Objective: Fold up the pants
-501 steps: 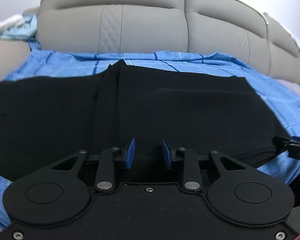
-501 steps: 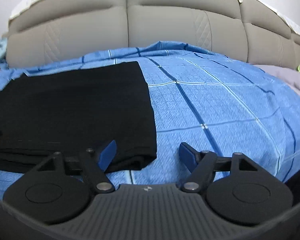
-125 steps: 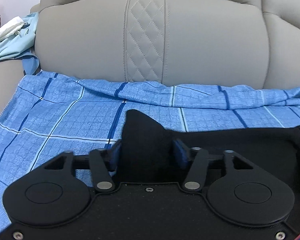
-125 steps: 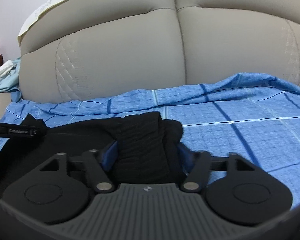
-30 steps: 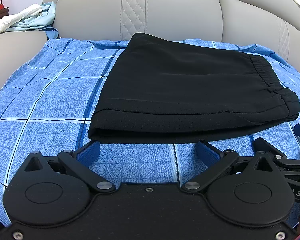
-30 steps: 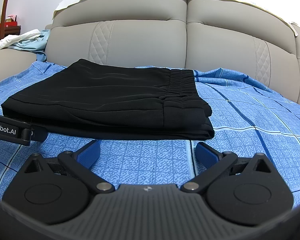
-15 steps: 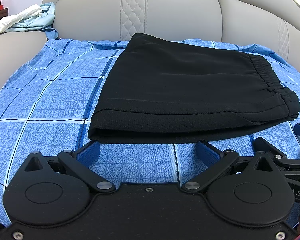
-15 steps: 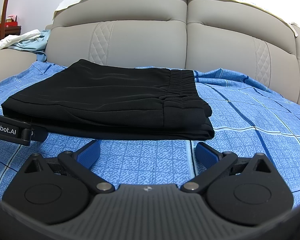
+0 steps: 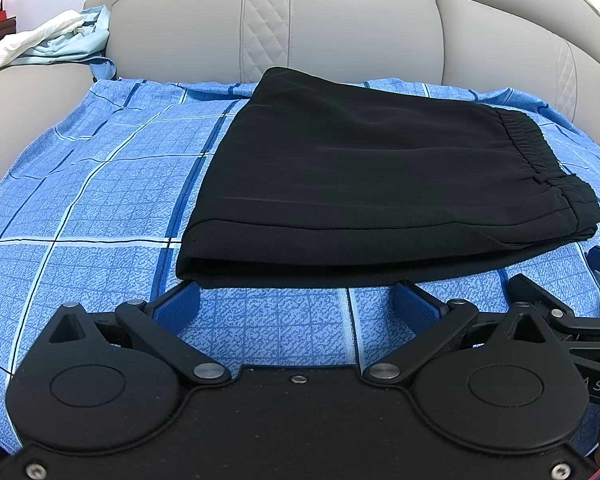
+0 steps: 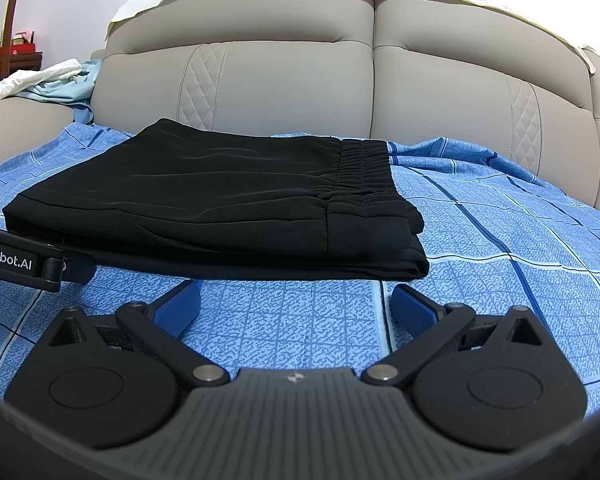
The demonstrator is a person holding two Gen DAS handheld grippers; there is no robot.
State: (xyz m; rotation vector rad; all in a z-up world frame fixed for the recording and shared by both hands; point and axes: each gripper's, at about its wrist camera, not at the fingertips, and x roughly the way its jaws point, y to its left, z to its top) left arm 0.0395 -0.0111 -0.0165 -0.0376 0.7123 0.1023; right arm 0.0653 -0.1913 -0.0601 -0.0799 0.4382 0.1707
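A: Where are the pants [image 9: 380,176]?

B: Folded into 1 flat black stack on the blue checked sheet [image 9: 80,200], in front of the grey sofa backrest [image 9: 340,28]. The elastic waistband [image 10: 364,168] lies at the stack's right end.

A: State of the left gripper [image 9: 296,306]?

B: Its 2 blue pads are spread wide, holding nothing, just short of the pants' near edge.

A: And the right gripper [image 10: 296,304]?

B: Same: fingers spread, empty, just short of the pants' near edge, not touching.
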